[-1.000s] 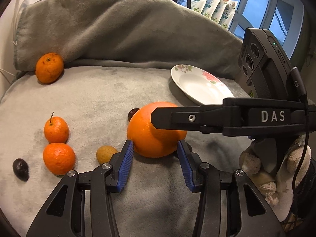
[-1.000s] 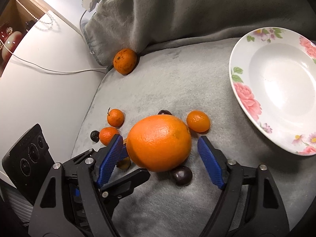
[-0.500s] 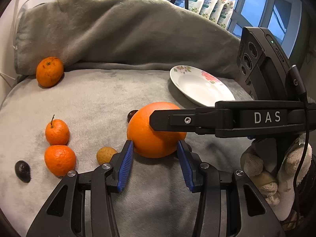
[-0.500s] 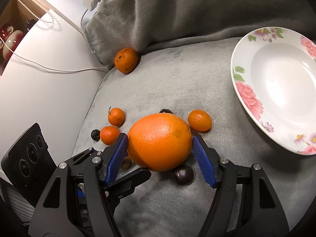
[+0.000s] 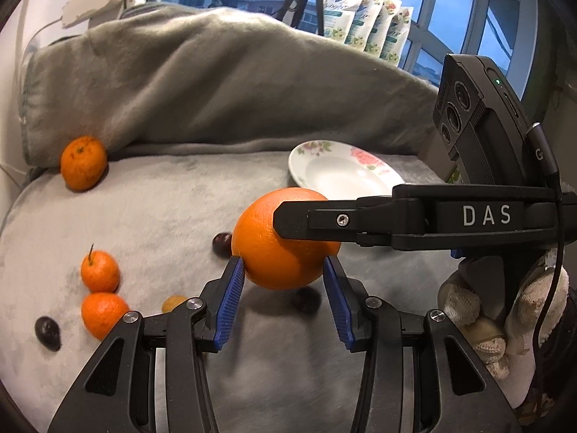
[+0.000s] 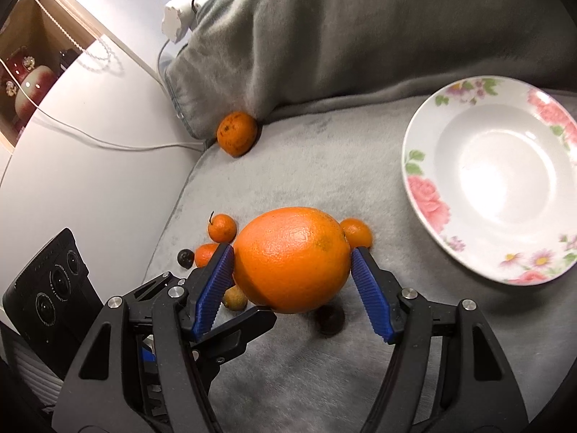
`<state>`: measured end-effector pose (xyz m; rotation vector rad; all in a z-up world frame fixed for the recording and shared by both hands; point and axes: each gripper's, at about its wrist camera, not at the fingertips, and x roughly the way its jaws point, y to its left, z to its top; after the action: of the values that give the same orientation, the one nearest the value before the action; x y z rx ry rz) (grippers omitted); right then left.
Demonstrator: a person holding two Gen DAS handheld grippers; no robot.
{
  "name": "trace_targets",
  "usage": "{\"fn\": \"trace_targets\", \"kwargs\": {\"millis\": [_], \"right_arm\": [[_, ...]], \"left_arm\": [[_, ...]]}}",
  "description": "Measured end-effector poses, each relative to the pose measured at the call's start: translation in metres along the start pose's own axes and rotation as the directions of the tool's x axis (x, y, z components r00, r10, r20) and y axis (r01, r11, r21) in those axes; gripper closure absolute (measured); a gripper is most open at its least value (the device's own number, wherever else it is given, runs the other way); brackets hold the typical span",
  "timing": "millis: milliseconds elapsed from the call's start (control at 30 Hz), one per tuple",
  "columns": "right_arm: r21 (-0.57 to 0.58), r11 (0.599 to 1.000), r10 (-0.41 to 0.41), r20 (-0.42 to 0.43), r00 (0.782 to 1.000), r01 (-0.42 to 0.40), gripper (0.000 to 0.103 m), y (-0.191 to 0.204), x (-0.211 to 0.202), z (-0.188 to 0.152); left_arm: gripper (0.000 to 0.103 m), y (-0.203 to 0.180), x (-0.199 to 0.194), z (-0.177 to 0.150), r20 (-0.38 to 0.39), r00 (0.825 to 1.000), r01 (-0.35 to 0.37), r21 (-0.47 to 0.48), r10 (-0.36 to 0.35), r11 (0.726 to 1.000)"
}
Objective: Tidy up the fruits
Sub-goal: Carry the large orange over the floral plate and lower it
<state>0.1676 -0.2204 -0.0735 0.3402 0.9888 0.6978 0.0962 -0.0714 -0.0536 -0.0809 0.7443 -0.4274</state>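
A large orange [image 6: 292, 259] is clamped between the blue pads of my right gripper [image 6: 291, 265] and is lifted off the grey blanket. In the left wrist view the same orange [image 5: 267, 249] hangs just in front of my left gripper [image 5: 285, 274], whose blue pads stand on either side of it; contact is unclear. The right gripper's black finger [image 5: 360, 218] crosses over the orange. A white floral plate [image 6: 497, 176] lies empty to the right; it also shows in the left wrist view [image 5: 342, 173].
On the blanket lie two small mandarins [image 5: 99, 270] [image 5: 102, 314], a medium orange [image 5: 83, 167] by the blanket fold, dark plums [image 5: 47, 332] [image 6: 330, 319], a yellowish fruit [image 6: 234, 297] and a small orange fruit [image 6: 357, 232]. A white wall and cable are at left.
My right gripper closed on the large orange and raised it off the blanket. The left gripper stayed close to it and rose along with it.
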Motion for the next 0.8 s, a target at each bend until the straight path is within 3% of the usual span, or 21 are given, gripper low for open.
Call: {"fn": "trace_targets", "kwargs": {"millis": [800], "right_arm": [[0.119, 0.990, -0.085, 0.116, 0.990, 0.071, 0.033, -0.076, -0.070, 0.024]], "left_arm": [[0.059, -0.069, 0.055, 0.047, -0.023, 0.995, 0.103, 0.098, -0.101, 0.990]]}}
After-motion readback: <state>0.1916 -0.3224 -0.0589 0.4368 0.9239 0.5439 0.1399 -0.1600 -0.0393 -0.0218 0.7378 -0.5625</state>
